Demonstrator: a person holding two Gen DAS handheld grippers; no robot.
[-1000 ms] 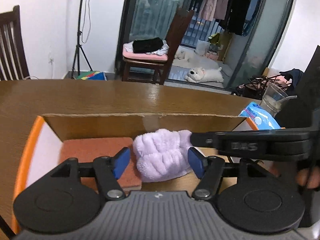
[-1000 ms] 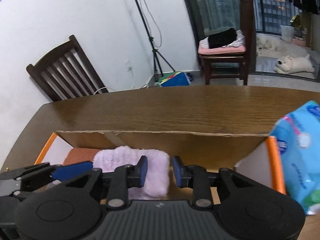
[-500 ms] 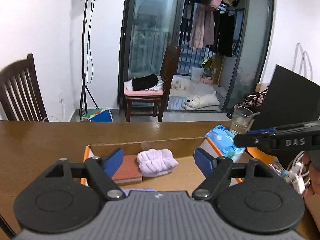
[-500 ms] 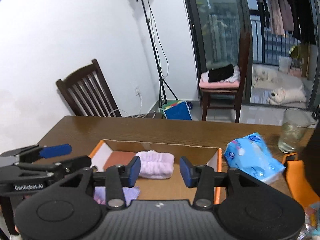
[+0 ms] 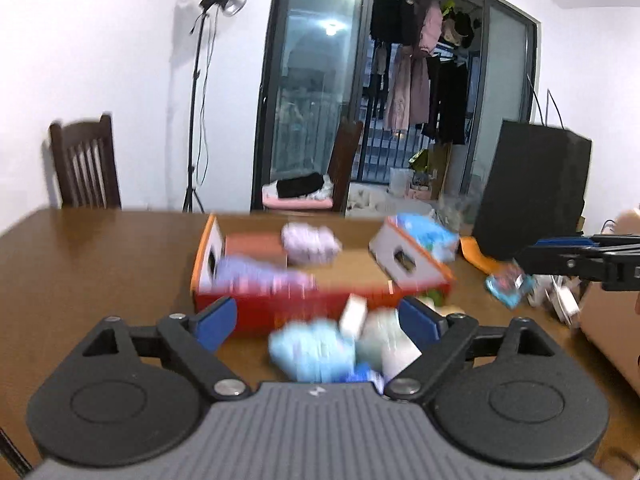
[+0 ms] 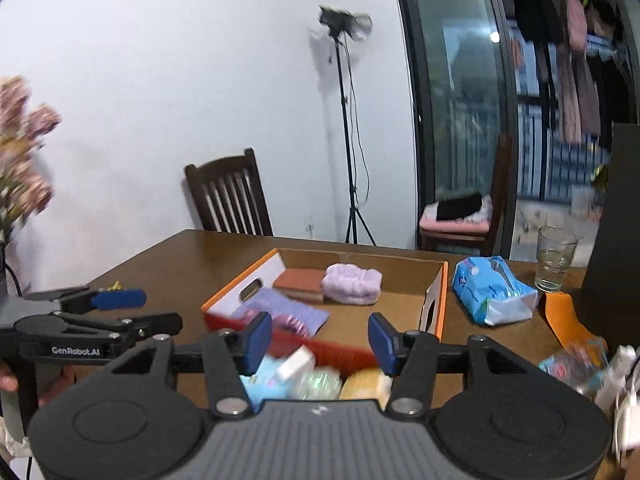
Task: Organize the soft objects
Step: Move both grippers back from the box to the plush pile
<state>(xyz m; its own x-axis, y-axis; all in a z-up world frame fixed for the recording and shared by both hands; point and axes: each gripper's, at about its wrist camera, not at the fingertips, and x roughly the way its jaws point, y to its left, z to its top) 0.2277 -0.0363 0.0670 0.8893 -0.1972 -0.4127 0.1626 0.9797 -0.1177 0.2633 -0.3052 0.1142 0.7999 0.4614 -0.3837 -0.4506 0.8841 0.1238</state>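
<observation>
An orange-rimmed cardboard box point(image 6: 440, 292) sits on the wooden table point(image 6: 176, 264). It holds a fluffy lilac headband point(image 6: 352, 278), a rust-brown sponge point(image 6: 300, 280) and a purple cloth point(image 6: 276, 308). The box also shows in the left wrist view point(image 5: 200, 264), blurred. Several soft items lie in front of the box: a light blue one point(image 6: 264, 380), a pale green one point(image 6: 316, 384) and a yellow one point(image 6: 366, 384). My left gripper point(image 5: 316, 320) is open and empty above them. My right gripper point(image 6: 320, 336) is open and empty, back from the box.
A blue tissue pack point(image 6: 492, 292), a glass point(image 6: 556, 258), an orange strip point(image 6: 564, 320) and small packets point(image 6: 576, 364) lie to the right. A black bag point(image 5: 532, 188) stands at the far right. Chairs point(image 6: 232, 196) and a light stand point(image 6: 348, 140) are behind the table.
Both grippers have pulled back and up out of the box, leaving the lilac headband inside it. The right gripper's jaws have opened wider. The items in front of the box have come into view.
</observation>
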